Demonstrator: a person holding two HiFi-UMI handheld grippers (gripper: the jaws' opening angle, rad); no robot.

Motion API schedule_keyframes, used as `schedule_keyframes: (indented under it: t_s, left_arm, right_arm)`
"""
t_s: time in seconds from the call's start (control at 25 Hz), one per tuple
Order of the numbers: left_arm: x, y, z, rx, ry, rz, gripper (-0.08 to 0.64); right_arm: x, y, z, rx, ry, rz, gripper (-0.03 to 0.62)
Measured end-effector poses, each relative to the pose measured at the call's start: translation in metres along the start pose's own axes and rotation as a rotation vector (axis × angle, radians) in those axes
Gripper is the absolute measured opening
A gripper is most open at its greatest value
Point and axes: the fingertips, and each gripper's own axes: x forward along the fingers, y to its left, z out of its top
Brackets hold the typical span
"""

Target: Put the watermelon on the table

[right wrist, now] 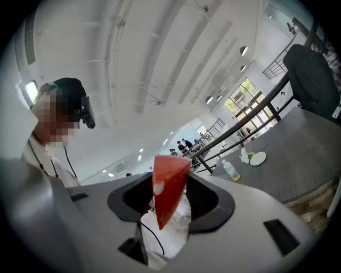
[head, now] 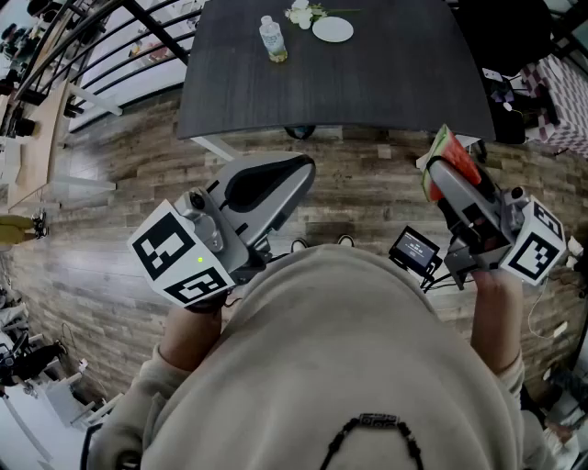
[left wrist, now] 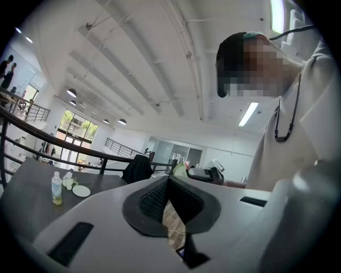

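A red watermelon slice (head: pixel 447 156) with a green rind sticks up between the jaws of my right gripper (head: pixel 443 173), which is shut on it, short of the near edge of the dark table (head: pixel 367 83). In the right gripper view the slice (right wrist: pixel 168 184) stands pointed end down between the pads of the right gripper (right wrist: pixel 169 196), with the table (right wrist: pixel 303 165) off to the right. My left gripper (head: pixel 303 165) is held level at the left. It holds nothing, and in its own view the left gripper (left wrist: pixel 169 184) has its pads meeting at the tips.
On the table's far side stand a small bottle (head: pixel 273 39), a white plate (head: pixel 333 29) and a flower (head: pixel 301 14). Black railings (head: pixel 119 46) run at the left. A chair with dark clothing (right wrist: pixel 311 74) stands by the table. Wood floor (head: pixel 110 229) lies below.
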Motion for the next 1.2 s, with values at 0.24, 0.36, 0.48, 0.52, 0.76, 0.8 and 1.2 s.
schedule_keyframes:
  t_s: [0.24, 0.36, 0.48, 0.52, 0.76, 0.8, 1.2]
  left_arm:
    - [0.032, -0.005, 0.006, 0.009, -0.028, -0.013, 0.002]
    - [0.046, -0.012, 0.003, 0.032, 0.002, -0.045, 0.002]
    - [0.06, -0.016, -0.003, 0.033, 0.023, -0.049, 0.002]
    - [0.065, -0.016, -0.003, 0.027, 0.026, -0.039, 0.002]
    - [0.085, -0.012, 0.003, 0.018, 0.033, 0.008, 0.002]
    - [0.088, -0.013, 0.003, 0.02, 0.037, 0.009, 0.002]
    - [0.126, -0.02, -0.007, 0.041, 0.076, -0.035, 0.002]
  right_arm:
    - [-0.023, -0.018, 0.001, 0.027, -0.002, -0.031, 0.199]
    - [-0.032, -0.022, 0.004, 0.077, -0.041, -0.013, 0.199]
    - [-0.052, -0.031, 0.009, 0.097, -0.073, -0.011, 0.199]
    - [-0.061, -0.036, 0.011, 0.093, -0.075, -0.02, 0.199]
    - [-0.101, -0.057, 0.024, 0.072, -0.101, -0.041, 0.199]
    - [-0.105, -0.06, 0.025, 0.073, -0.109, -0.044, 0.199]
    - [-0.139, -0.084, 0.033, 0.078, -0.161, -0.08, 0.199]
